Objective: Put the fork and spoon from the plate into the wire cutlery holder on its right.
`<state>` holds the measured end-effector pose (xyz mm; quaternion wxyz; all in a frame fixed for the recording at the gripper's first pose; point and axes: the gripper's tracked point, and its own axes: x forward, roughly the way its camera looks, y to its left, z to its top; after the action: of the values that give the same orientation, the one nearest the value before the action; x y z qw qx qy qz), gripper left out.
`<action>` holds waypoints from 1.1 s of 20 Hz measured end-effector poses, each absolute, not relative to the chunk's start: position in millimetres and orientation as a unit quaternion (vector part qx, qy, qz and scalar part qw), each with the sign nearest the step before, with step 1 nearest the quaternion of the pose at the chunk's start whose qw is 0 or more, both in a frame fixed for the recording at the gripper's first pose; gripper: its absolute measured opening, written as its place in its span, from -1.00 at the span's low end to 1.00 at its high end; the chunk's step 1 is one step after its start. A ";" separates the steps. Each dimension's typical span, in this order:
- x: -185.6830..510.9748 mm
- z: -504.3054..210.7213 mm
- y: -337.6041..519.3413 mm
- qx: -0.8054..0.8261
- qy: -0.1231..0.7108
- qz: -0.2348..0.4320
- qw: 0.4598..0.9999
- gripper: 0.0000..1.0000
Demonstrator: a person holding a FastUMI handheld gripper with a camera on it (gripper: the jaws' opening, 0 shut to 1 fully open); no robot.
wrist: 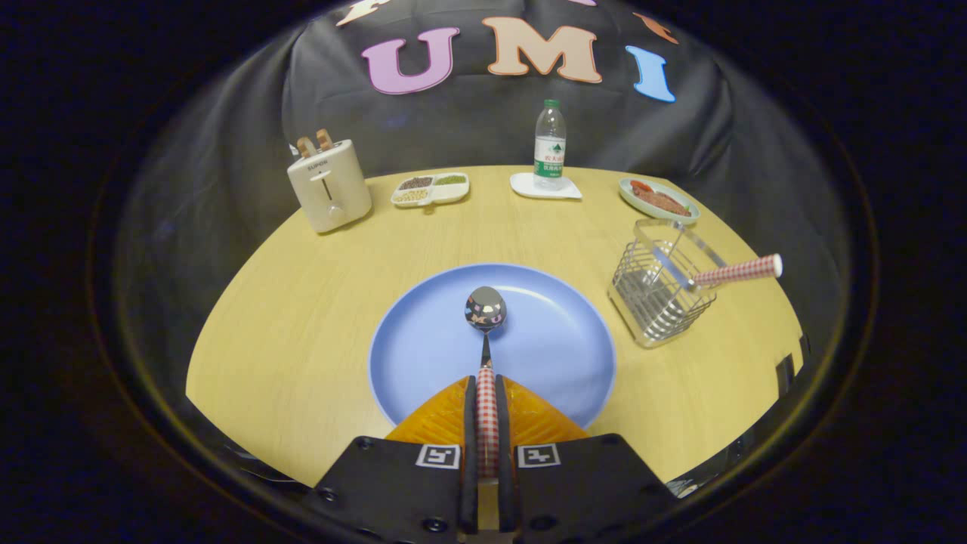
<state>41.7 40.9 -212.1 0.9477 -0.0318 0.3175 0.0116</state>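
Note:
My gripper [486, 381] is shut on the red-and-white checked handle of the spoon [486, 310]. The spoon points straight ahead from the fingers, and its shiny bowl hangs over the middle of the round blue plate [559, 340]. I cannot tell whether the bowl touches the plate. To the right of the plate stands the wire cutlery holder [659, 291]. A piece of cutlery with the same checked handle [736, 270], the fork, stands in it and leans out to the right.
On the round wooden table [302, 302], at the back, stand a cream toaster [329, 185] with toast in it, a divided snack dish [430, 190], a water bottle [549, 145] on a white coaster, and a green plate of food [659, 200] behind the holder.

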 end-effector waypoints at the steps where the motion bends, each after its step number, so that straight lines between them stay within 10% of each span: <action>1: 41.1 -200.1 35.6 -0.036 0.315 0.016 0.948 -0.73; 12: 52.3 -60.5 -66.3 -0.014 0.298 -0.001 0.954 -0.74; 22: 81.9 -94.0 -128.5 -0.063 0.400 -0.002 0.914 -0.74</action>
<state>81.9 -128.5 -94.0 0.9142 -0.0635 0.4002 -0.0020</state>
